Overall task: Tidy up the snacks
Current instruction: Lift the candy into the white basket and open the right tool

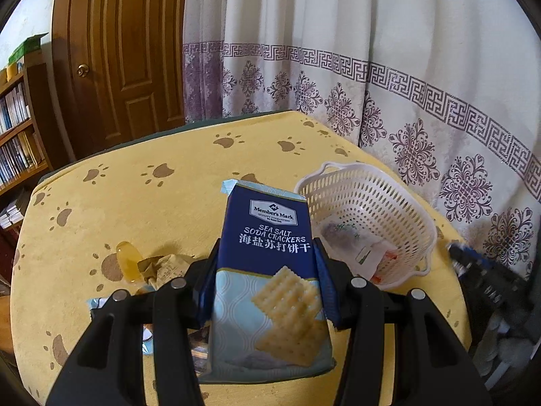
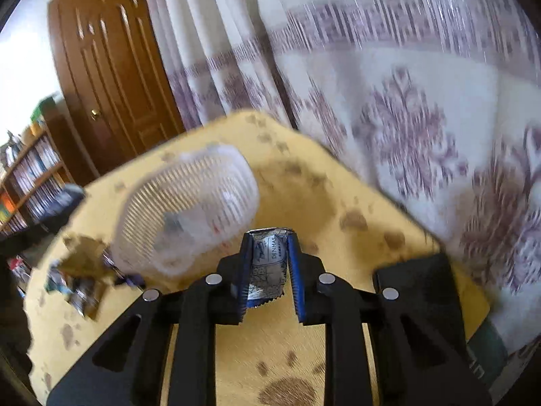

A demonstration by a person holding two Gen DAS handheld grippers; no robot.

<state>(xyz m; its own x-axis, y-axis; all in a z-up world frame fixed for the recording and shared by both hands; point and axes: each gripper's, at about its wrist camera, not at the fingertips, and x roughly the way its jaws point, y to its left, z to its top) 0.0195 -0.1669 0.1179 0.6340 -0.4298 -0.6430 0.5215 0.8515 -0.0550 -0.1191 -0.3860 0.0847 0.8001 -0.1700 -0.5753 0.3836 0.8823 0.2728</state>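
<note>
My left gripper [image 1: 267, 250] is shut on a blue pack of sea salt soda crackers [image 1: 270, 270], held upright above the yellow table, just left of the white plastic basket [image 1: 368, 203]. The basket holds a few small wrapped snacks [image 1: 358, 247]. My right gripper [image 2: 269, 237] is shut on a small silver and blue snack packet [image 2: 268, 264], lifted above the table to the right of the basket [image 2: 189, 209]; this view is blurred by motion. More loose snacks [image 2: 81, 270] lie left of the basket, among them a yellow jelly piece [image 1: 128, 260] and a crumpled wrapper [image 1: 165, 267].
The table wears a yellow cloth with brown paw prints [image 1: 118, 209]. Patterned curtains [image 1: 372, 67] hang behind it, close to its far and right edges. A wooden door [image 1: 121, 50] and a bookshelf [image 1: 17, 128] stand at the left. A dark flat object [image 2: 416, 291] lies at the table's right edge.
</note>
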